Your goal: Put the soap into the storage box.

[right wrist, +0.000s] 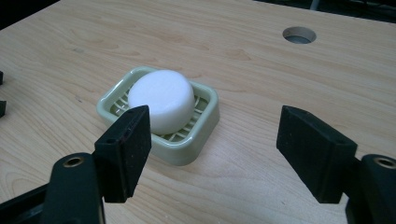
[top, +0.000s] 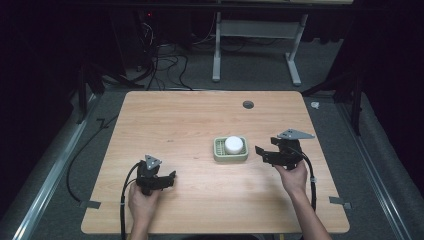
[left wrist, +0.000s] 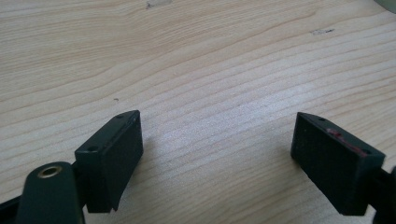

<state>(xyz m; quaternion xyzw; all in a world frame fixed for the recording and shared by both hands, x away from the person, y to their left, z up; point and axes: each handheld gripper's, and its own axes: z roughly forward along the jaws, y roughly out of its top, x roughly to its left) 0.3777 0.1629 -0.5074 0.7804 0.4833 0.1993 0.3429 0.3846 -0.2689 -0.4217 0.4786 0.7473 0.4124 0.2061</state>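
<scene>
A pale green slotted soap dish (top: 218, 156) (right wrist: 205, 128) sits on the wooden table right of centre, with a round white soap bar (top: 233, 144) (right wrist: 162, 100) lying in it. My right gripper (top: 261, 152) (right wrist: 212, 140) is open just to the right of the dish, jaws pointing at it with nothing between them. My left gripper (top: 171, 178) (left wrist: 217, 140) is open near the front left of the table, low over bare wood, well away from the dish.
The table (top: 190, 120) has a round cable hole (top: 248, 104) (right wrist: 299, 35) near its far edge. Cables trail from both grippers off the front edge. Beyond the table stand a white desk frame (top: 255, 30) and floor cables (top: 165, 65).
</scene>
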